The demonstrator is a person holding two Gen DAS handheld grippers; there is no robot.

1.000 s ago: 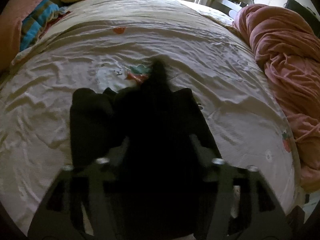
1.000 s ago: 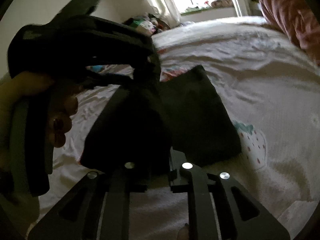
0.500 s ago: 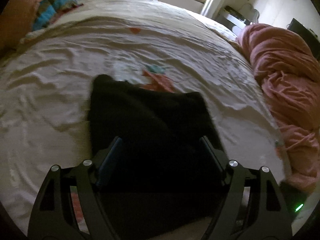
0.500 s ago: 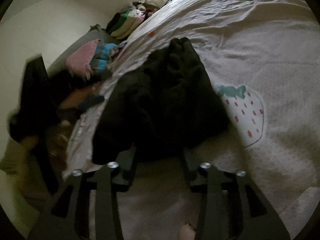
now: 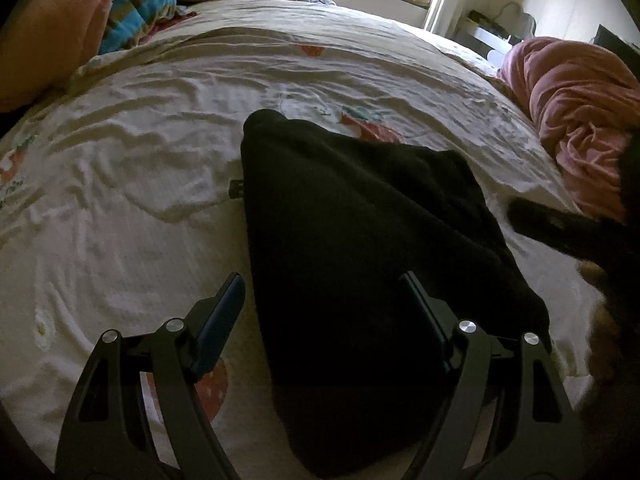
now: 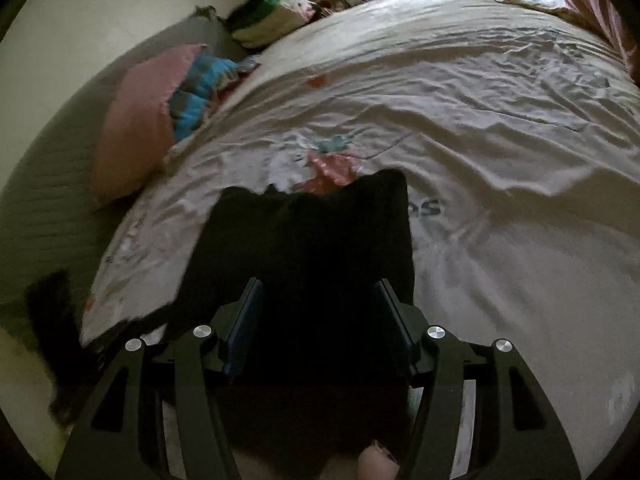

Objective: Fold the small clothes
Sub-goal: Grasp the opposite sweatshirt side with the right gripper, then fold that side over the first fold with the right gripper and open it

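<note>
A black garment (image 5: 360,220) lies folded in a flat, rough rectangle on the white printed bed sheet (image 5: 140,160). My left gripper (image 5: 320,280) hangs open over its near left part, with one finger over the sheet and the other over the cloth. In the right wrist view the same garment (image 6: 312,232) runs under my right gripper (image 6: 320,284). Its jaws are opening and the cloth lies between them, but the pads do not press it. The dark blur at the right edge of the left wrist view is my right gripper (image 5: 560,228).
A pink duvet (image 5: 580,112) is heaped along the bed's right side. A pink pillow (image 6: 136,128) and a blue striped cloth (image 6: 200,92) lie at the head end, with a stack of folded clothes (image 6: 272,16) behind them. Wrinkled sheet (image 6: 500,140) stretches to the right.
The right gripper was shut on a raised fold of the garment and has let go. The garment now lies flat and both grippers have drawn back toward its near edge.
</note>
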